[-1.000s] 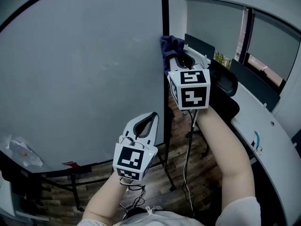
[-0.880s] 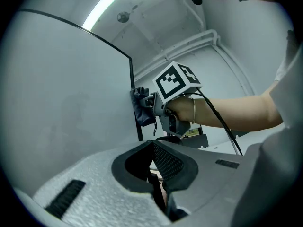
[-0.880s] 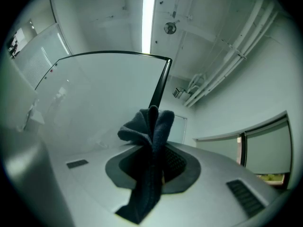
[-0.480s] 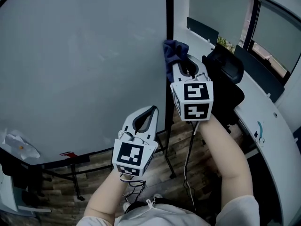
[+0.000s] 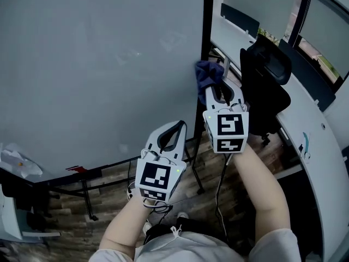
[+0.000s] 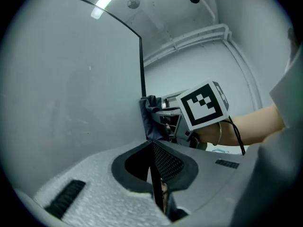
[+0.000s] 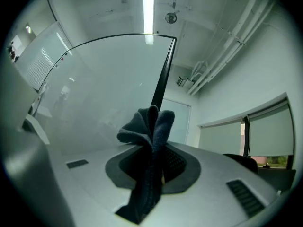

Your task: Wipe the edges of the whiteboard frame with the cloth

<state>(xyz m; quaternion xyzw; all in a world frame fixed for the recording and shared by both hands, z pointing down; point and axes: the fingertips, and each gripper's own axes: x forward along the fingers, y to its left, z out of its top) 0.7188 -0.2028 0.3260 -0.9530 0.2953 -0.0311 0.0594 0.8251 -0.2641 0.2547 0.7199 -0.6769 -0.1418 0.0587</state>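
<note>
Your right gripper (image 5: 219, 91) pinches the dark cloth (image 5: 206, 74) against the whiteboard frame (image 5: 207, 26), on its right edge. The bunched cloth hides the jaw tips. Your left gripper (image 5: 175, 130) sits lower, jaws together, empty.

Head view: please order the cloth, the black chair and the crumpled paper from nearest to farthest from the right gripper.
1. Cloth: held by the right gripper.
2. Black chair: just to its right.
3. Crumpled paper: far left, low.
</note>
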